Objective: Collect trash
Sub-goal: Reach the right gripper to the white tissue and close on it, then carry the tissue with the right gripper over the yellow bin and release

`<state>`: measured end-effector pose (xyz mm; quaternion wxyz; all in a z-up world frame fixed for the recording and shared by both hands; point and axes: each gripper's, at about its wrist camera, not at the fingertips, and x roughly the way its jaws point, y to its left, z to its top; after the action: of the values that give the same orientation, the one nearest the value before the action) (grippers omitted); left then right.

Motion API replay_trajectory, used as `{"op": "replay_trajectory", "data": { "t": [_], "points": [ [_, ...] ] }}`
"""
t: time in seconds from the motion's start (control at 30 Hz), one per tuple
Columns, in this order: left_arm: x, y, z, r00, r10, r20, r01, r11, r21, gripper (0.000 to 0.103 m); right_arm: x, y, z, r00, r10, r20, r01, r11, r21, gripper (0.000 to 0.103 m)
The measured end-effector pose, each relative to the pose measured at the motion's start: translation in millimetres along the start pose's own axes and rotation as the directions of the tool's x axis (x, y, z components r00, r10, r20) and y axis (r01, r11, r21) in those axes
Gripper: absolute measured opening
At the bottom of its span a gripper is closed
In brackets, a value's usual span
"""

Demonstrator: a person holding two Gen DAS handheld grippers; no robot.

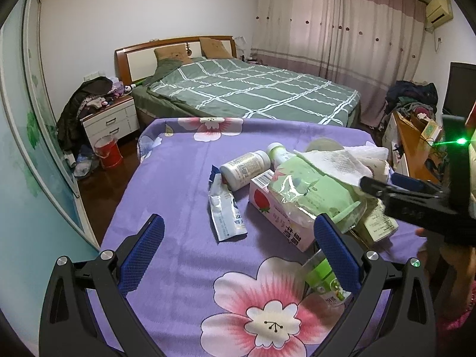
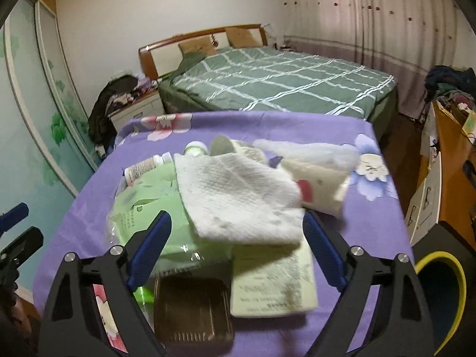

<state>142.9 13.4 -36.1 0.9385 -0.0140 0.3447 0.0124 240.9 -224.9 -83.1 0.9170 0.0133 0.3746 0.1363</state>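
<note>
The trash pile lies on the purple floral tablecloth [image 1: 178,184]. Left gripper [image 1: 238,238]: fingers spread wide, holding nothing, above bare cloth beside the pile. Right gripper [image 2: 236,235]: fingers apart, straddling the white paper towel [image 2: 238,199] without clamping it.

Left wrist view only: a torn white-and-blue wrapper [image 1: 226,214], a white pill bottle [image 1: 245,169] on its side, and a pink strawberry carton [image 1: 279,220].

Right wrist view only: a brown plastic tray [image 2: 193,309], contents indiscernible, and a yellow-rimmed bin [image 2: 443,291] beside the table; its interior is dark.
</note>
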Motion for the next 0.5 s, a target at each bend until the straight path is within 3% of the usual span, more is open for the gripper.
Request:
{"op": "replay_trajectory", "data": {
  "t": [0.07,0.13,0.23,0.3,0.4,0.5],
  "points": [
    [4.4,0.6,0.6,1.000,-0.002,-0.004,0.002,1.000,-0.001,0.099,9.2,2.3,0.5,1.000,-0.009,-0.022,0.009,1.000,0.003,0.085],
    [8.1,2.4,1.1,1.000,-0.005,-0.008,0.005,1.000,-0.002,0.099,16.5,1.0,1.4,0.999,-0.001,-0.048,0.002,1.000,0.014,0.076],
    [12.9,4.4,1.8,1.000,-0.008,-0.012,0.008,1.000,-0.002,0.099,25.4,-5.1,-0.4,0.995,0.031,-0.094,-0.026,0.999,0.047,0.054],
    [15.6,5.4,2.1,1.000,-0.010,-0.013,0.010,1.000,-0.003,0.099,28.5,-6.7,-1.9,0.991,0.067,-0.117,-0.058,0.996,0.074,0.030],
    [19.2,5.7,3.2,1.000,-0.017,-0.016,0.017,1.000,-0.005,0.099,21.7,-7.3,0.1,0.992,0.073,-0.103,-0.065,0.994,0.083,0.012],
    [19.3,4.3,2.4,1.000,-0.021,-0.016,0.021,1.000,-0.002,0.099,6.6,-6.5,6.5,0.994,0.087,-0.067,-0.081,0.993,0.087,0.011]
  ]
}}
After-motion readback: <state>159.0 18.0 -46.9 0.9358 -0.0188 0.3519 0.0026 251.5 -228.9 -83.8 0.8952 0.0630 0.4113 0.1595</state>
